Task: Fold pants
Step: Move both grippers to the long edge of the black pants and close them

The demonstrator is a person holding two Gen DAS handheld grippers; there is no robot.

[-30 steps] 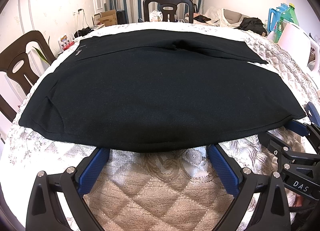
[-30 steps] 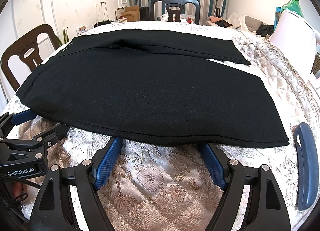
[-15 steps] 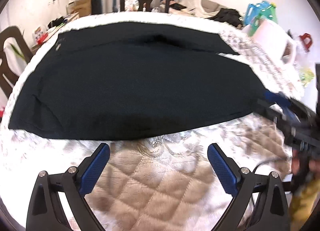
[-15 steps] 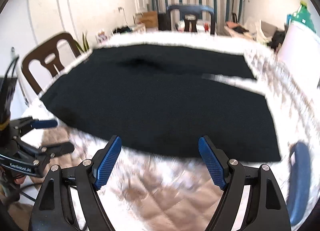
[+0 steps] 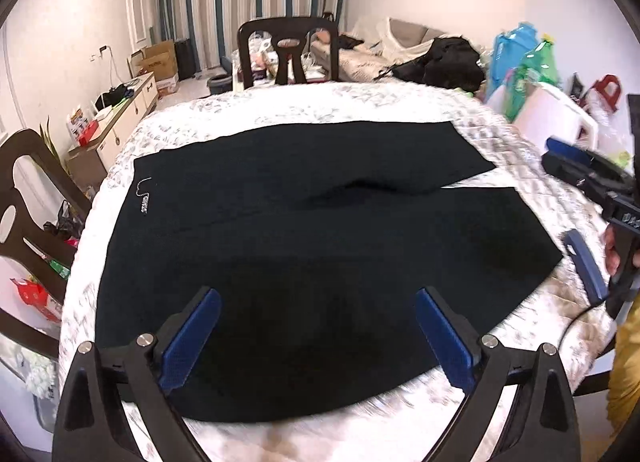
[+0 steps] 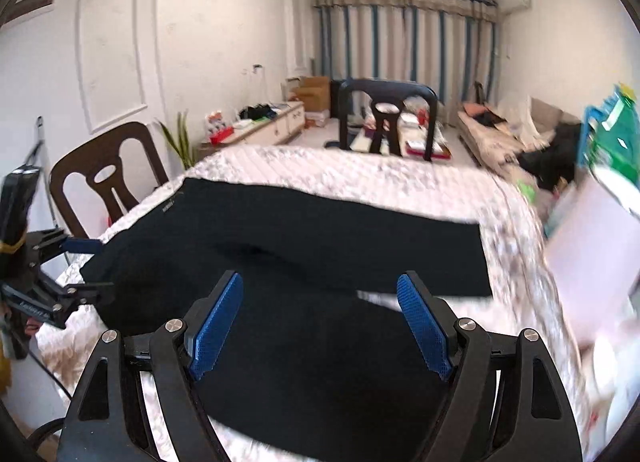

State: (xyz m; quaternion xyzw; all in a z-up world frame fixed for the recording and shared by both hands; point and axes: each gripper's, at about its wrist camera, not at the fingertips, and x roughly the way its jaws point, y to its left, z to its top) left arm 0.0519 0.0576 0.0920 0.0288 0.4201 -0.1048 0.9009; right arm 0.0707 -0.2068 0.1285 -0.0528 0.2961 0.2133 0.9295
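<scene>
Black pants (image 5: 320, 246) lie spread flat on the quilted table cover (image 5: 304, 106), waist at the left, two legs running right. My left gripper (image 5: 316, 338) is open and empty, raised above the near leg. My right gripper (image 6: 320, 326) is open and empty, also raised above the pants (image 6: 328, 246). The right gripper also shows at the right edge of the left wrist view (image 5: 592, 218). The left gripper shows at the left edge of the right wrist view (image 6: 76, 270).
A dark chair (image 5: 288, 50) stands at the table's far side and a brown chair (image 5: 24, 198) at the left. A white container (image 5: 556, 118) and green and blue bottles (image 5: 528, 62) stand at the right edge. A sofa with clothes (image 5: 436, 58) is behind.
Both grippers lifted from the table's near edge and moved forward over the pants. The view is now higher and farther back. Both stayed open and empty.
</scene>
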